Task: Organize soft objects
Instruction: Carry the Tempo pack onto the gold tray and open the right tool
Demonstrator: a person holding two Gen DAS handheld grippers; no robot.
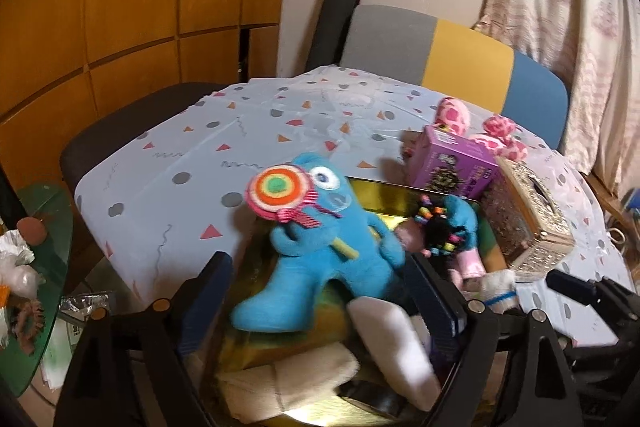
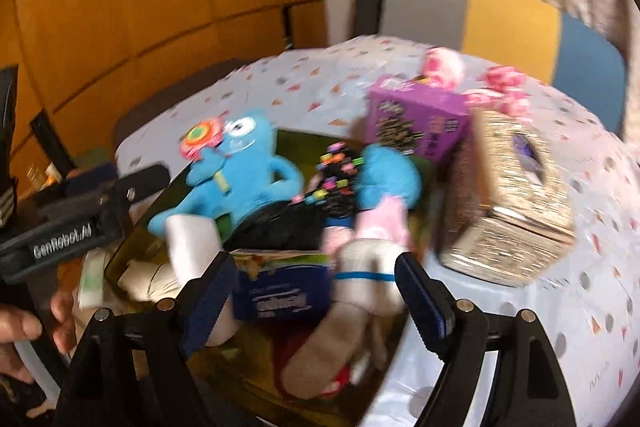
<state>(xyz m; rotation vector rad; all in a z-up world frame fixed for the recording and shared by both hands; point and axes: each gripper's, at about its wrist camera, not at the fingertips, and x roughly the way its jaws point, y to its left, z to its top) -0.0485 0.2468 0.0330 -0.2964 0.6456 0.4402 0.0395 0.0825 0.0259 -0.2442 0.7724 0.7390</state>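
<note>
A blue plush toy (image 1: 324,251) holding a round lollipop (image 1: 278,189) lies in a gold tin tray (image 1: 384,195) with white socks (image 1: 396,343), a beige cloth (image 1: 288,383) and a doll with black beaded hair (image 1: 440,231). My left gripper (image 1: 320,303) is open, its fingers either side of the plush's legs. In the right wrist view the plush (image 2: 236,179), a blue tissue pack (image 2: 284,291) and socks (image 2: 360,291) lie in the tray (image 2: 120,255). My right gripper (image 2: 316,291) is open above them. The view is blurred.
A purple box (image 1: 452,163), a glittery tissue box (image 1: 528,223) and a pink spotted plush (image 1: 472,123) stand on the patterned tablecloth (image 1: 240,147) right of the tray. A colourful chair (image 1: 460,55) is behind. A green glass side table (image 1: 44,267) is at left.
</note>
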